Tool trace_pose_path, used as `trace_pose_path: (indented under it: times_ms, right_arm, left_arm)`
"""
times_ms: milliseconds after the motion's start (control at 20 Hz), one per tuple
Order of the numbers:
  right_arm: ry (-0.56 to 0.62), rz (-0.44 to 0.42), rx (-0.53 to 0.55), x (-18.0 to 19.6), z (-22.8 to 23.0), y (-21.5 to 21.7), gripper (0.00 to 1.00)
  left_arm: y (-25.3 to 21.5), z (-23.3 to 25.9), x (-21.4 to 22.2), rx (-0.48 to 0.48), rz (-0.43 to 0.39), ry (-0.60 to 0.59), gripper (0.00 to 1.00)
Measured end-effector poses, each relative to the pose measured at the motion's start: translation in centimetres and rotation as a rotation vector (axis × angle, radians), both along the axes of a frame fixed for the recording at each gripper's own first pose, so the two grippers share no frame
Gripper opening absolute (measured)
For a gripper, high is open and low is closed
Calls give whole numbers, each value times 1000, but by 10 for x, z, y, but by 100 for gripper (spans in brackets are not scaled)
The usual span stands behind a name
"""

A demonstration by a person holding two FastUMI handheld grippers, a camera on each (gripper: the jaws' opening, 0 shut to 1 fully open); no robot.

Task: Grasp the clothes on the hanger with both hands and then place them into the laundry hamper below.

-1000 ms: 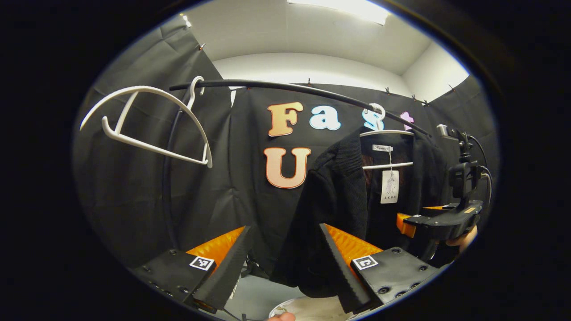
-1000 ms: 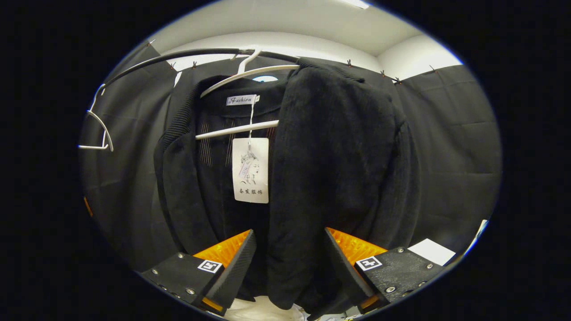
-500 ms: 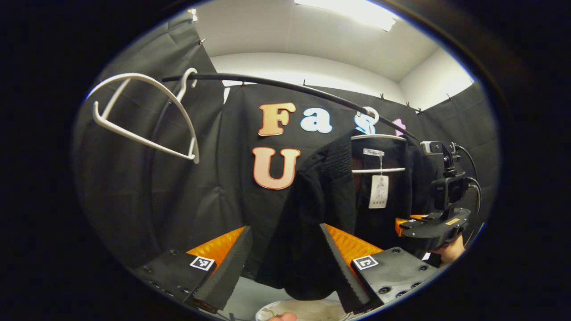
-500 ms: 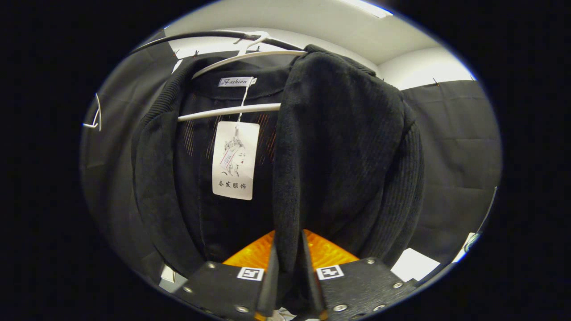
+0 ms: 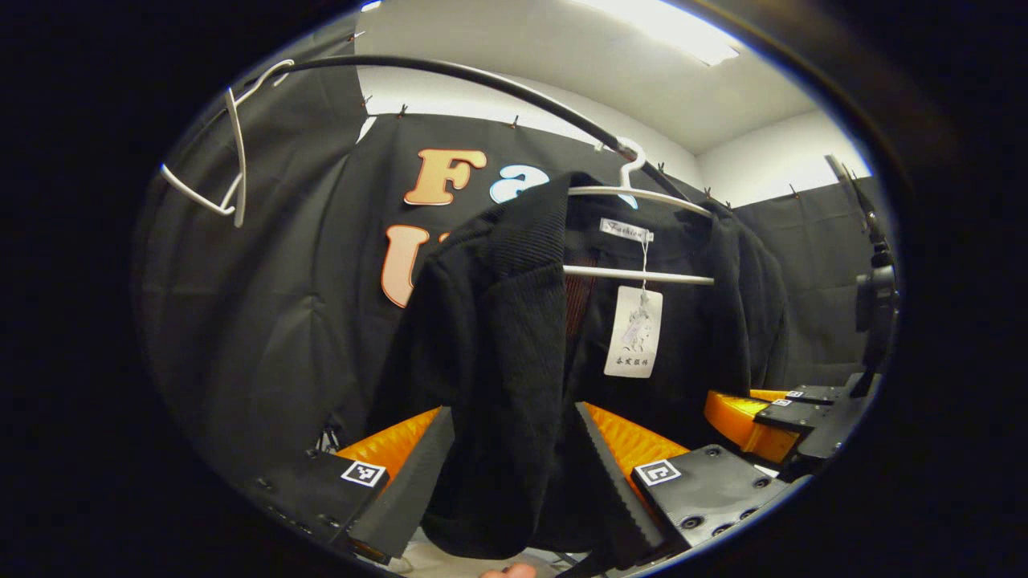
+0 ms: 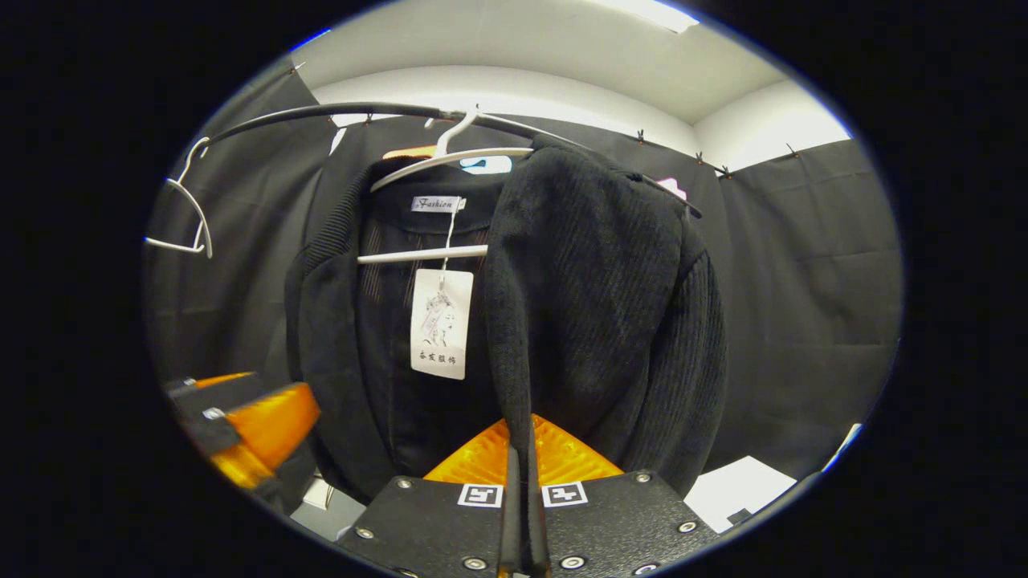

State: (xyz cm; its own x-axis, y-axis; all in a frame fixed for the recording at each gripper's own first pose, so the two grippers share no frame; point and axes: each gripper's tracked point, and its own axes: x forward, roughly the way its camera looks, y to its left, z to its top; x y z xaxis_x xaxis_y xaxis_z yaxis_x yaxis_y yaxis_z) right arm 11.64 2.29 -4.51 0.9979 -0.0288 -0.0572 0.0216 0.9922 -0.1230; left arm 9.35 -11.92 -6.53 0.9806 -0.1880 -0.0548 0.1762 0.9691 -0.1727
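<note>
Here the right gripper pinches the black jacket's front edge; the left gripper, jaws wide around the other front panel, should close before lifting it off the white hanger.

Spare white hanger on black rail.

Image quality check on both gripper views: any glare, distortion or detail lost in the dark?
Left gripper view: ceiling light blows out; rail bows from fisheye.
Right gripper view: even lighting, sharp; jacket ribbing readable, hang tag crisp; dark jacket barely separates from the backdrop.
</note>
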Motion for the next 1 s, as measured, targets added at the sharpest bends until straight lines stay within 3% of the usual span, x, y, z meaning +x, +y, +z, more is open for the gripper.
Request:
trace_pose_path:
  times_ms: [50, 100, 250, 300, 350, 450, 550, 600, 650, 800, 950, 1000]
  right_arm:
    - [-5, 5, -9, -4, 1, 0, 11]
    - [-8, 15, -15, -6, 2, 0, 4]
    - [-12, 45, -18, -14, 4, 2, 4]
    - [-13, 56, -16, -16, 5, 1, 4]
    - [-15, 68, -14, -17, 6, 2, 4]
    - [-15, 91, -5, -22, 8, 2, 4]
    - [-18, 111, 11, -27, 10, 1, 4]
    - [-17, 121, 21, -30, 10, 0, 4]
    - [-12, 130, 35, -32, 9, 0, 4]
    - [2, 155, 66, -35, 8, 1, 4]
    - [2, 129, 55, -35, 11, -1, 3]
    - [-2, 107, 50, -35, 12, -3, 11]
  left_arm:
    - [-6, -4, 6, -6, 8, 2, 96]
    - [-9, -9, 12, -8, 25, -1, 97]
    - [-11, -28, 26, 26, 91, 10, 97]
    - [-10, -30, 32, 44, 117, 5, 93]
    - [-10, -31, 37, 63, 143, -7, 97]
    - [-5, -31, 44, 89, 200, -16, 92]
    - [3, -32, 50, 117, 256, -21, 97]
    - [7, -32, 52, 123, 273, -25, 92]
    - [13, -32, 52, 128, 289, -23, 100]
    - [29, -29, 52, 158, 294, -27, 71]
    - [37, -19, 45, 147, 220, -51, 44]
    - [40, -15, 40, 148, 190, -59, 35]
